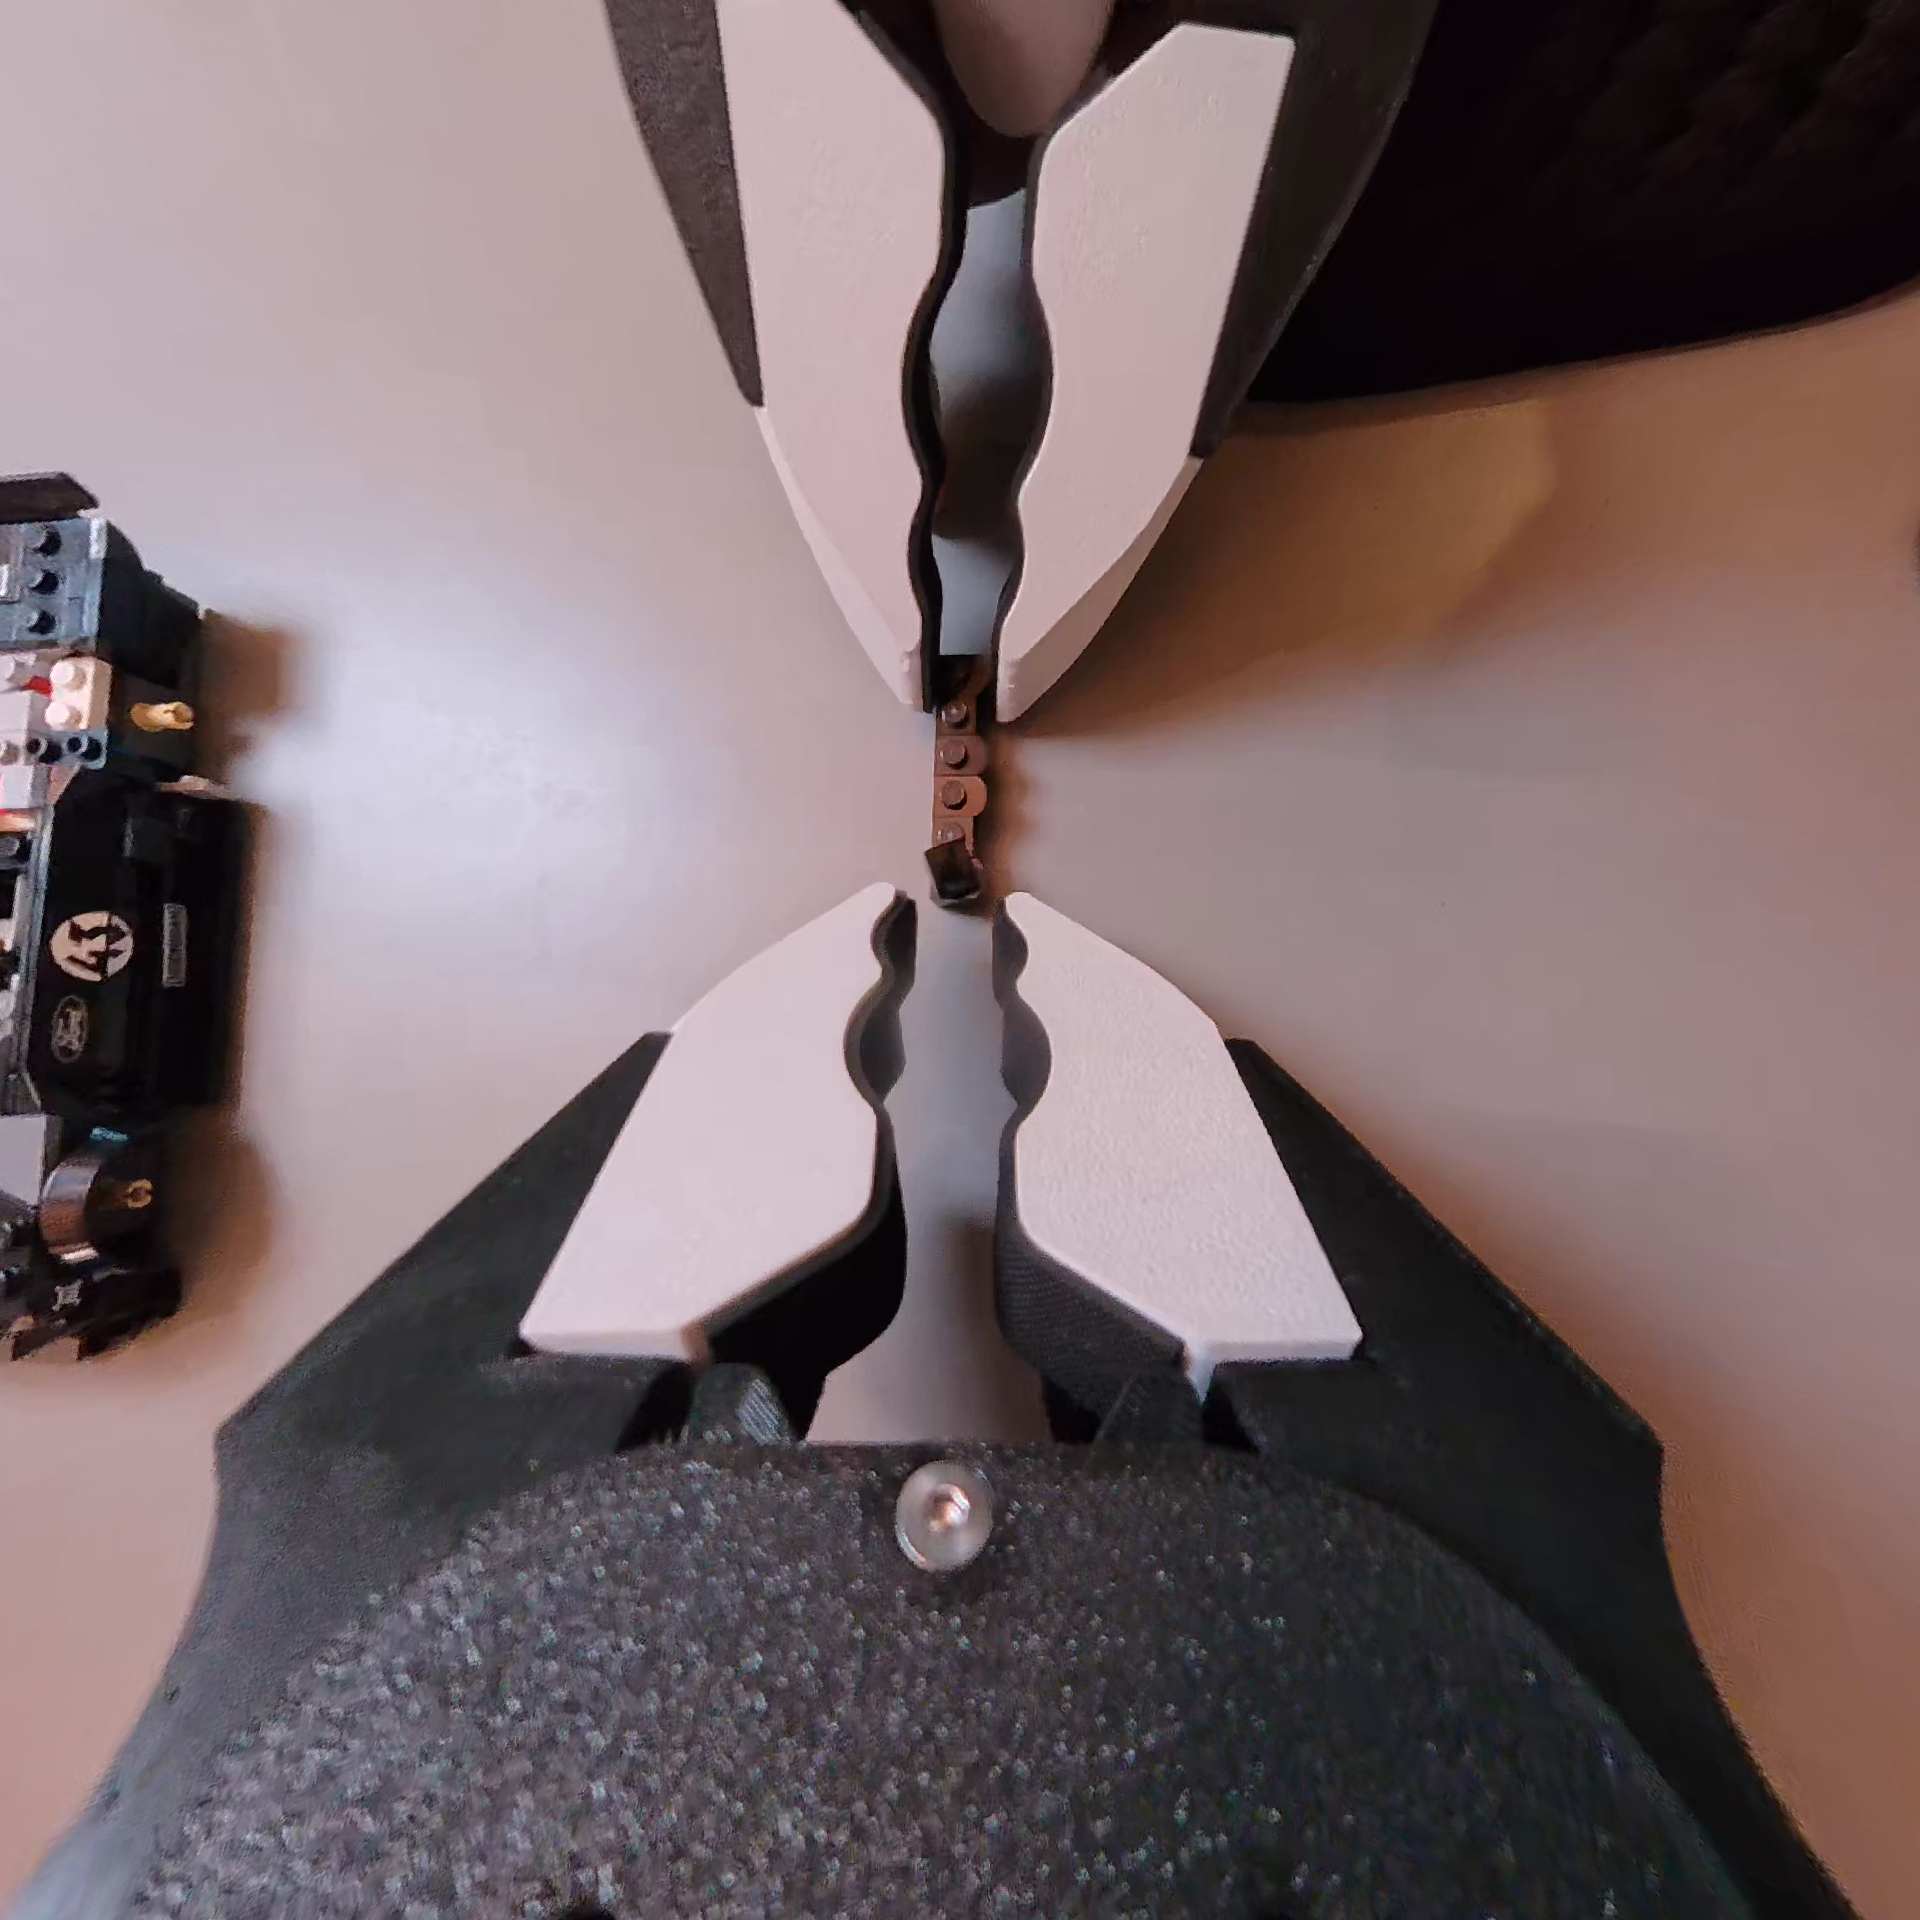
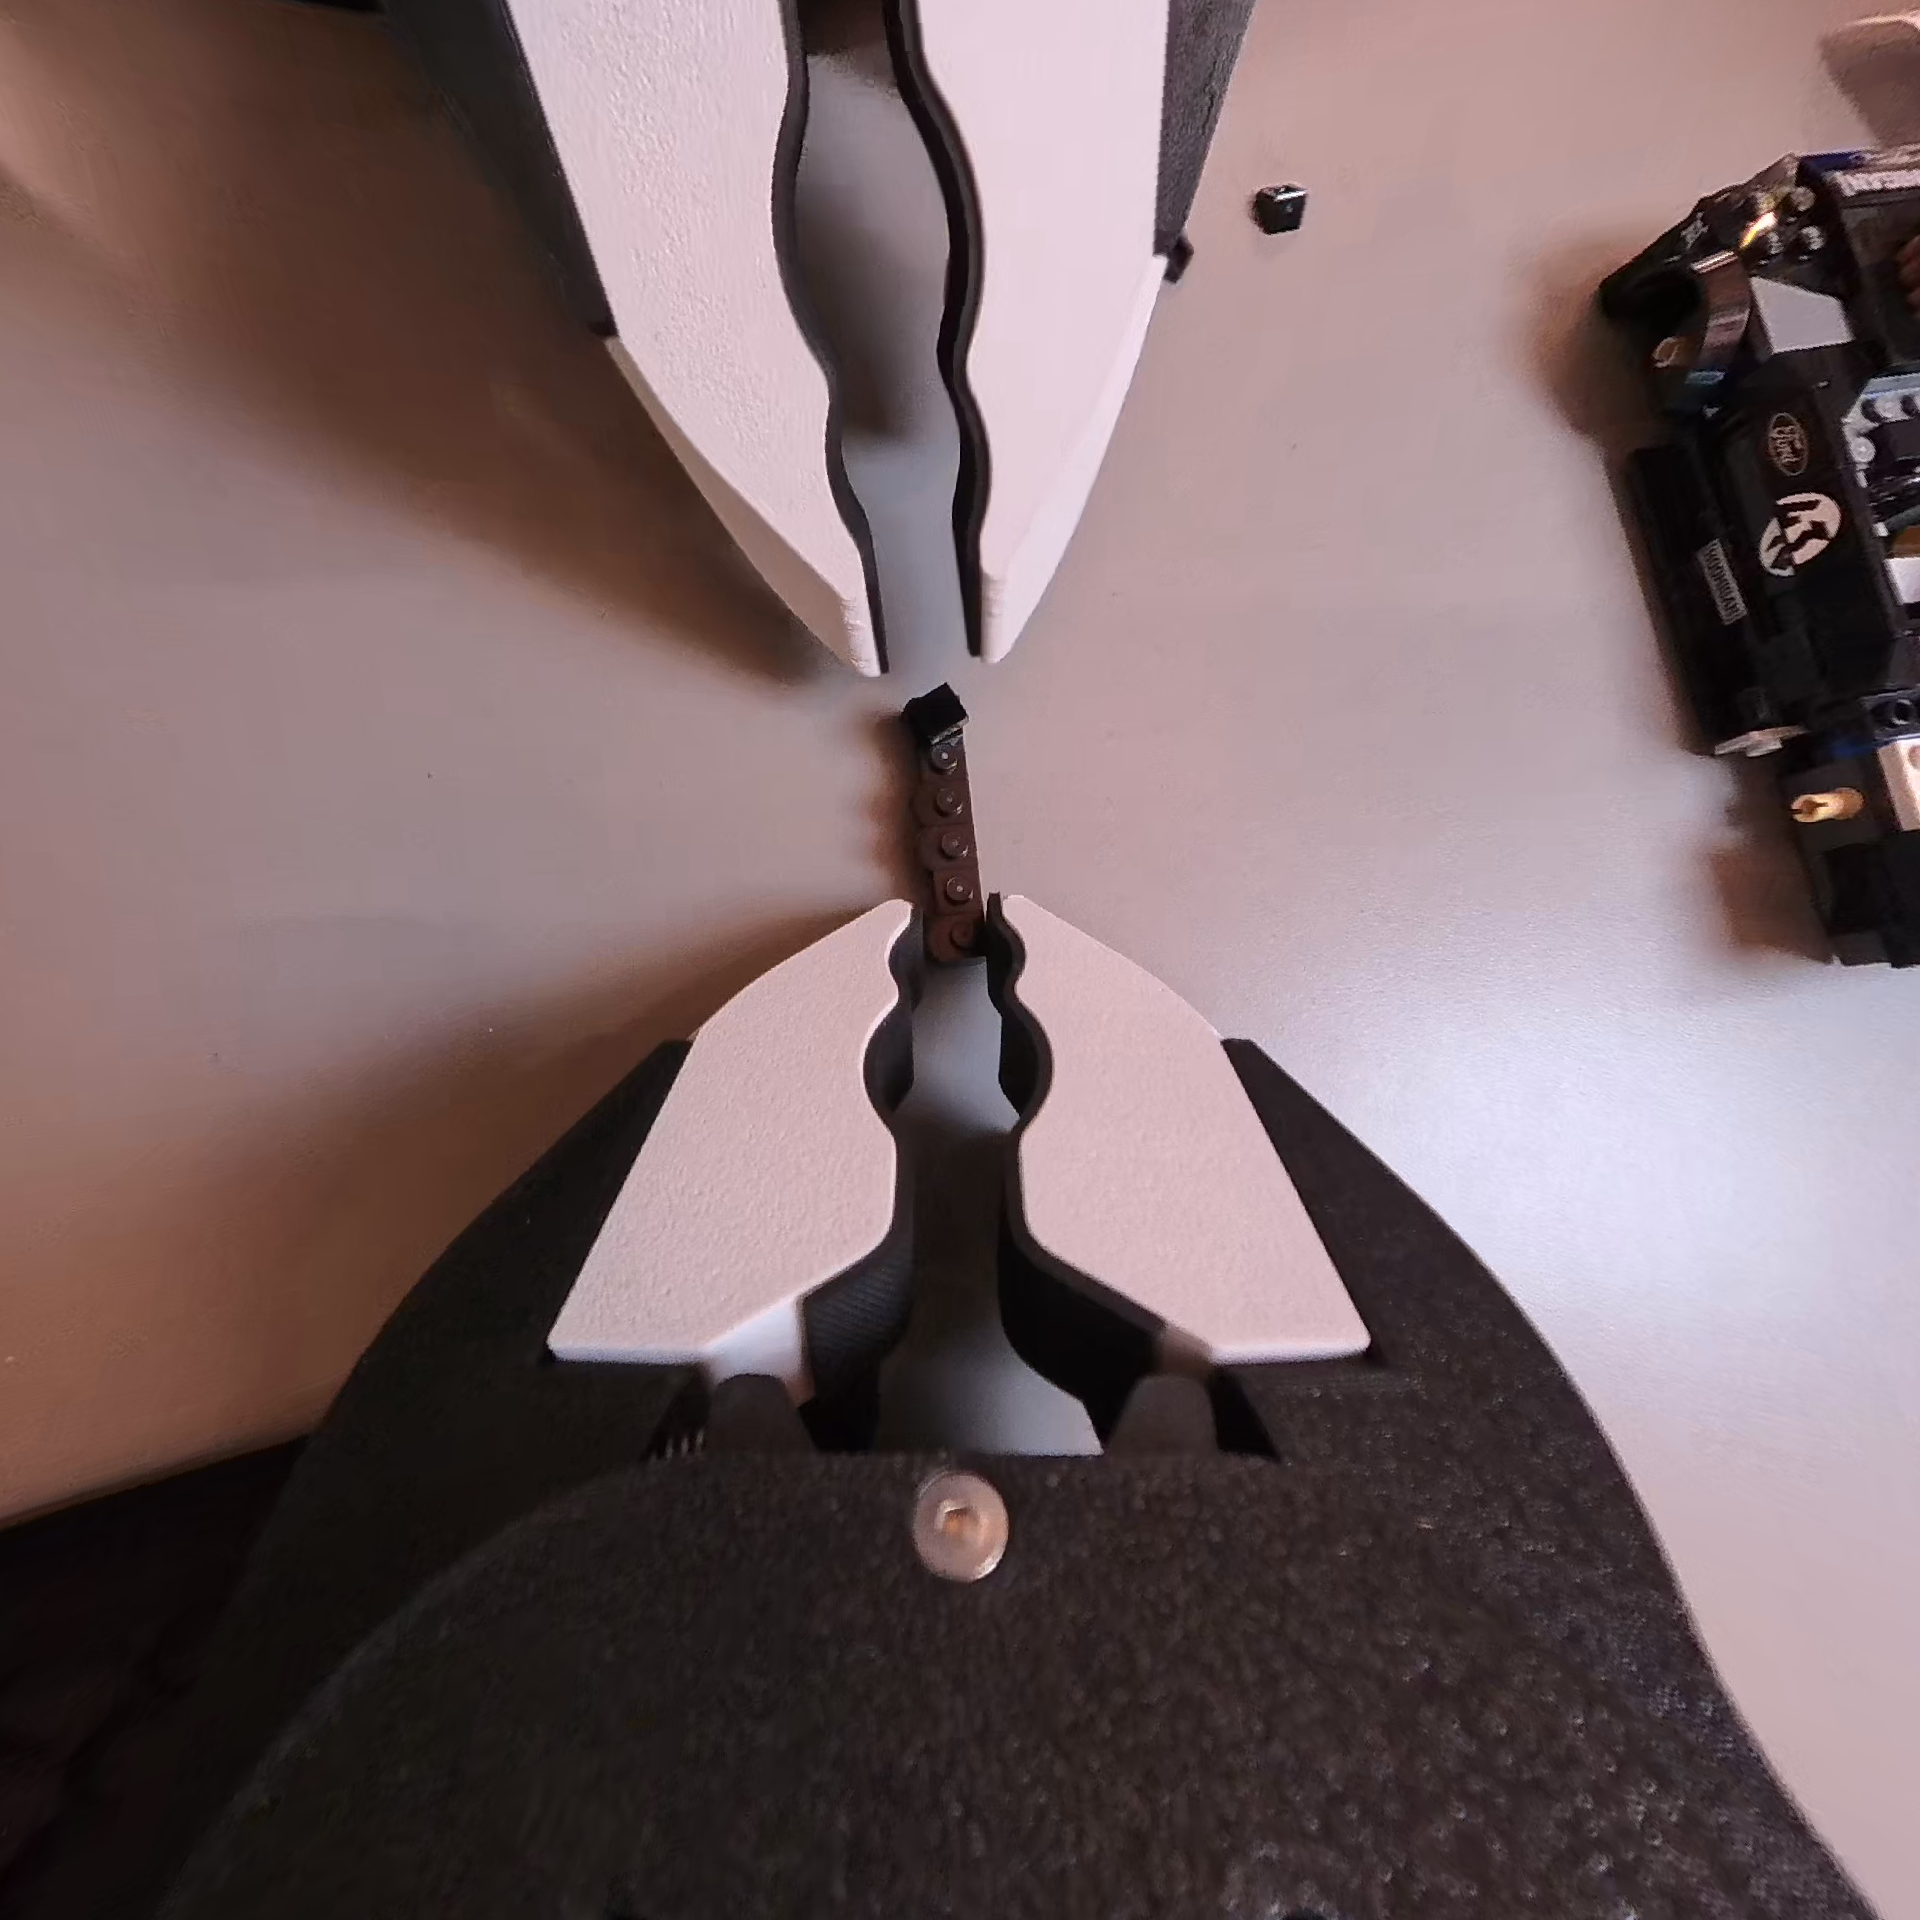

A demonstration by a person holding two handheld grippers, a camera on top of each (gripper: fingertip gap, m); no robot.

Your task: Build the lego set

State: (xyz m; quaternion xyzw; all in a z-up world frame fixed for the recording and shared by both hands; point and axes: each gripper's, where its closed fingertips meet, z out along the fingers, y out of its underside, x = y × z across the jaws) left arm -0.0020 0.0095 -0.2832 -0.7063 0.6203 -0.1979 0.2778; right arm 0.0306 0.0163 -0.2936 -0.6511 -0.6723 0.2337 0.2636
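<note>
only right wrist view shows a loose black piece (image 2: pixel 1279 208) (right tongs (image 2: pixel 954 920) pinch plate (image 2: pixel 948 831), left tongs (image 1: pixel 954 914) narrowly parted).

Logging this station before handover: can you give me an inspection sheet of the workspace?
Surface: pale, smooth table.
Job's things: brown studded strip with a small black piece on its far end; part-built black car aside.
Clutter: one loose black piece.
Grippers: right claw shut on the strip; left claw open, just short of the small black piece.
Cables: nothing seen.
Surroundings: dark shape past the table edge.
</note>
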